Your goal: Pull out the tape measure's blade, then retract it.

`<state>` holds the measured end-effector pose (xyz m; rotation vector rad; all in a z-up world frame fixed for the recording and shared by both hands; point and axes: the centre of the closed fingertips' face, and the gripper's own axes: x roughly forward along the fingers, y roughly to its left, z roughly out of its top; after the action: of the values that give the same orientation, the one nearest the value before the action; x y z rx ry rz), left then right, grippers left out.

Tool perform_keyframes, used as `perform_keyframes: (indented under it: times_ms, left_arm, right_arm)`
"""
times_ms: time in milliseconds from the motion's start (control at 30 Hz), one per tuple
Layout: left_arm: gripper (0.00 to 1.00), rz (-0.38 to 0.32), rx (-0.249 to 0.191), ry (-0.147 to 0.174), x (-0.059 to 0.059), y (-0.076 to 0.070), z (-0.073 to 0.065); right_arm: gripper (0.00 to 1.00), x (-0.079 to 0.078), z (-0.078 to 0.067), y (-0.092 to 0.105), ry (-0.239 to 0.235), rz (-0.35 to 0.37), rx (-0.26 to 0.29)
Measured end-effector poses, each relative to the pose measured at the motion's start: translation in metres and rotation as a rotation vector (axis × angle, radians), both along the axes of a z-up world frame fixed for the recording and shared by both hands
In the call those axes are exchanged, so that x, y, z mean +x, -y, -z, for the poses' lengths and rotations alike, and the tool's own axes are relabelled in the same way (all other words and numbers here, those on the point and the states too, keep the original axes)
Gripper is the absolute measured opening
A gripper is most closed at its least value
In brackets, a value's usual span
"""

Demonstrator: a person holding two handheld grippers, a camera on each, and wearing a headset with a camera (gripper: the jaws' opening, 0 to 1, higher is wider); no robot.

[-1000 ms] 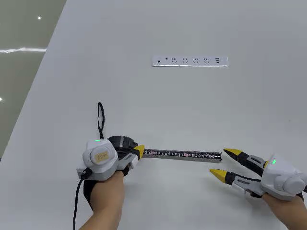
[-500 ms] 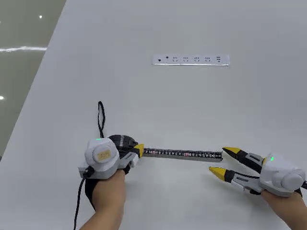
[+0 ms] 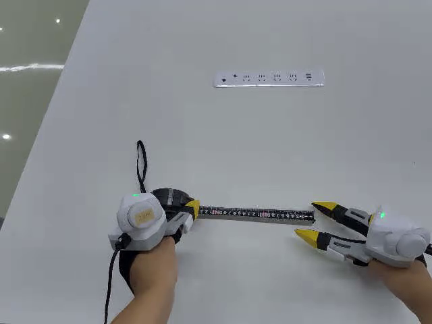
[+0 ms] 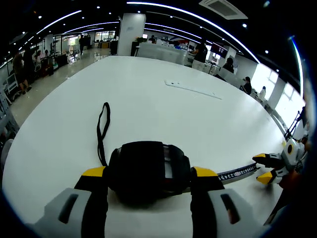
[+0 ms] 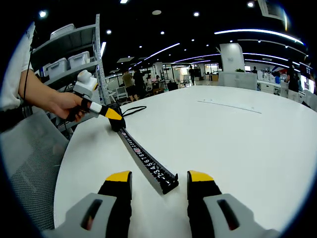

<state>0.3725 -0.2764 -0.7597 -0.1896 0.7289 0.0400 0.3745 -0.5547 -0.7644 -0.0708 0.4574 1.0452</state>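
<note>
Head view: the tape measure (image 3: pixel 172 198) sits on the white table (image 3: pixel 270 148), its case clamped between the left gripper's (image 3: pixel 184 217) jaws. The blade (image 3: pixel 256 215) lies extended flat toward the right gripper (image 3: pixel 314 220). Right gripper view: that gripper's jaws stand apart either side of the blade's tip, clear of it.

Open-plan office: storage shelves (image 5: pixel 69 52), ceiling light strips (image 5: pixel 247 30), white worktable (image 3: pixel 202 128).
</note>
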Motion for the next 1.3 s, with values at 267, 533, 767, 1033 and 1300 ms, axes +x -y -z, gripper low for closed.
perform_keyframes:
  times_ms: [267,533,767,1033,1300]
  left_arm:
    - [0.66,-0.004,0.014,-0.001,0.0,0.0001,0.0008]
    - [0.66,-0.004,0.013,-0.001,-0.0004,0.0003,0.0006]
    - [0.66,-0.005,0.01,-0.003,-0.0005,0.0005,0.001]
    - [0.66,-0.006,0.01,-0.001,0.0002,0.0005,0.0014]
    - [0.66,-0.009,0.009,0.008,0.0002,0.0007,0.0012]
  right_arm:
    - [0.42,0.0007,-0.0007,0.0004,0.007,-0.008,0.005]
    - [0.4,0.0001,0.0,0.0027,0.003,-0.025,0.005]
    - [0.34,0.0005,0.007,0.0029,-0.011,-0.069,-0.003]
    - [0.26,0.0045,0.0077,0.0023,-0.004,-0.116,-0.013]
    - [0.17,0.0016,0.0038,0.0009,-0.009,-0.157,0.0]
